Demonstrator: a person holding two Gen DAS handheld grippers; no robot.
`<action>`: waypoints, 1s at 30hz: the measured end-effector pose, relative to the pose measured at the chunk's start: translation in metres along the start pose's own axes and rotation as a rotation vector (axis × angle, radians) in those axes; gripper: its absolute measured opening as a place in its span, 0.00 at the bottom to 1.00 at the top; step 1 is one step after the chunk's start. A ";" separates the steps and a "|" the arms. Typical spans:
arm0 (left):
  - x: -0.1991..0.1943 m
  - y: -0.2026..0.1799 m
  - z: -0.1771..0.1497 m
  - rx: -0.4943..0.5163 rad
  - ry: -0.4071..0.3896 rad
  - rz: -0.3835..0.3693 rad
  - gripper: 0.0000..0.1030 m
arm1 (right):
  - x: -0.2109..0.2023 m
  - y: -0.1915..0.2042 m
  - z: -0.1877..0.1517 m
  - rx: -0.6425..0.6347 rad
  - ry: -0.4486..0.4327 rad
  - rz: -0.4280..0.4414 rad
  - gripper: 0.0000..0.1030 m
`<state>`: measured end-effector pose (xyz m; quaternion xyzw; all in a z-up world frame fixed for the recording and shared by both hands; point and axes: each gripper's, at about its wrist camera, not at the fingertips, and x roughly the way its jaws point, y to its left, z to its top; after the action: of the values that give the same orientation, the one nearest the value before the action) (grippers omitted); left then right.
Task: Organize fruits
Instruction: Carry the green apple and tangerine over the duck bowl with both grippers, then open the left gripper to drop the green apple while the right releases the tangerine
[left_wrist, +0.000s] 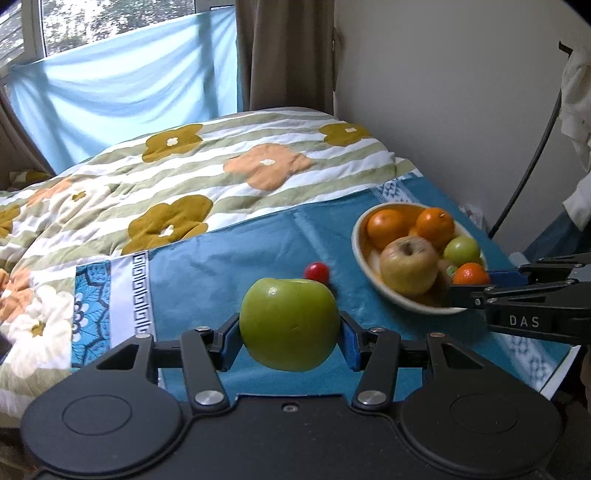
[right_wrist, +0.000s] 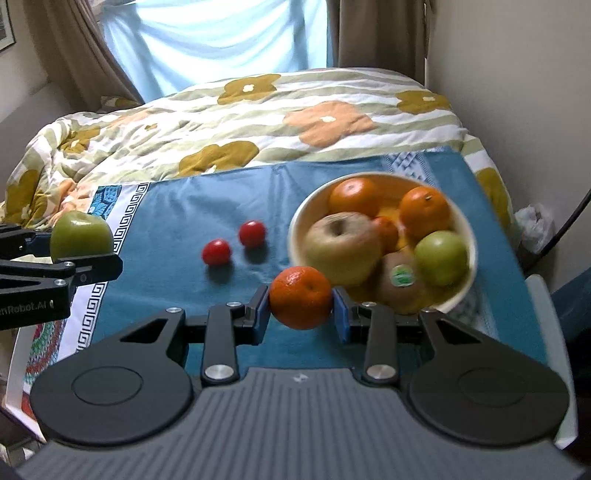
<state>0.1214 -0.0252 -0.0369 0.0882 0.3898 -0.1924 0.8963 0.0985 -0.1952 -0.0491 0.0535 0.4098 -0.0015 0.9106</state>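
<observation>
My left gripper (left_wrist: 290, 332) is shut on a green apple (left_wrist: 290, 325) and holds it above the blue cloth; it shows at the left of the right wrist view (right_wrist: 81, 236). My right gripper (right_wrist: 301, 302) is shut on a small mandarin (right_wrist: 301, 297), held just in front of the cream bowl (right_wrist: 295, 236); it shows in the left wrist view (left_wrist: 471, 275). The bowl (left_wrist: 356, 240) holds two oranges, a yellowish apple (right_wrist: 340, 247), a green apple (right_wrist: 441, 256) and a kiwi (right_wrist: 400, 282). Two red tomatoes (right_wrist: 216, 252) (right_wrist: 252, 233) lie on the cloth left of the bowl.
The blue cloth (right_wrist: 177, 221) covers a table with a patterned white border at the left. A flowered duvet (right_wrist: 258, 122) lies on the bed behind. A wall and a black cable (left_wrist: 524, 166) are at the right. Curtains hang at the back.
</observation>
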 end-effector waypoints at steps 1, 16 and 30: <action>0.001 -0.007 0.002 -0.006 -0.001 0.003 0.56 | -0.002 -0.008 0.001 -0.008 -0.002 0.005 0.49; 0.046 -0.104 0.042 -0.052 -0.018 0.038 0.56 | 0.001 -0.119 0.037 -0.104 -0.041 0.072 0.49; 0.121 -0.179 0.068 0.087 0.023 0.007 0.56 | 0.034 -0.194 0.059 -0.087 -0.042 0.091 0.49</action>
<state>0.1679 -0.2422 -0.0807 0.1306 0.3910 -0.2051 0.8877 0.1566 -0.3928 -0.0543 0.0324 0.3875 0.0568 0.9196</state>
